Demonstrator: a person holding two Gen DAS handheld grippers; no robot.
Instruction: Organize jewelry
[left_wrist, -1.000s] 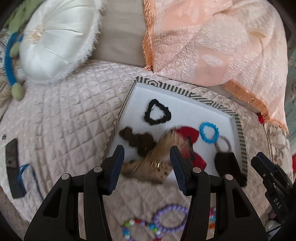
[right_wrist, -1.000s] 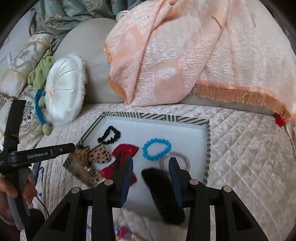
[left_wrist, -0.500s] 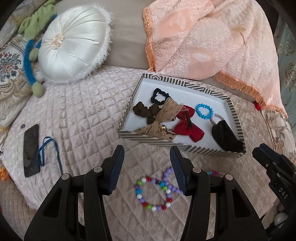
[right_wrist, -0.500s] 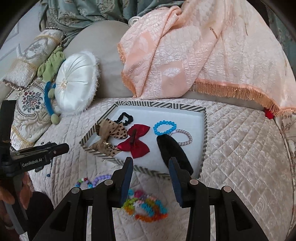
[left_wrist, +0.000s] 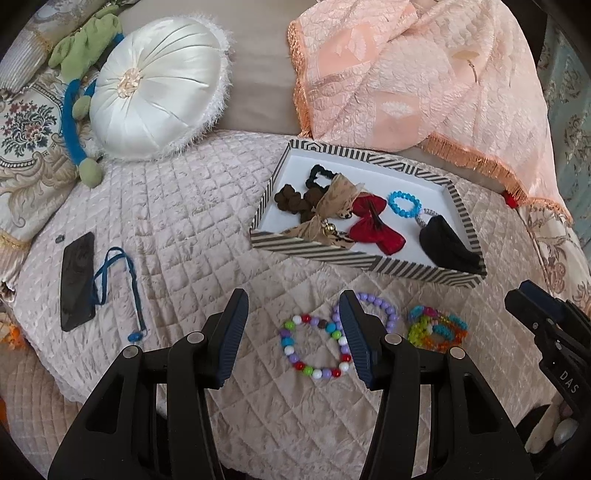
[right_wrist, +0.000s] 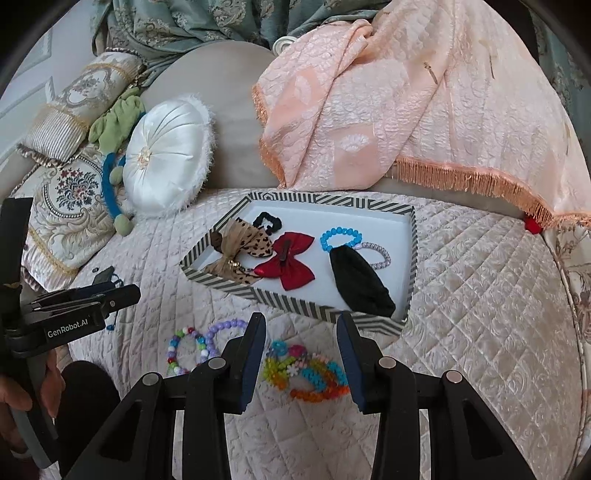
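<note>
Tray (left_wrist: 317, 251) is sitting toward the quilt's (left_wrist: 177, 206) back edge, carrying bows and scrunchies. Bead bracelets (left_wrist: 314, 347) are lying just beside its front wall. Left gripper (left_wrist: 291, 336) and right gripper (right_wrist: 301, 363) are hovering wide, gripping nothing.

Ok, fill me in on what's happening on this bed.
A person is sorting jewelry and hair accessories with a hand-held gripper in each hand. The left hand-held gripper and the right hand-held gripper are both open and hold nothing. The striped tray holds bows, scrunchies and a blue bracelet. Three bead bracelets lie on the quilt in front of it: multicolored, purple and neon.
</note>
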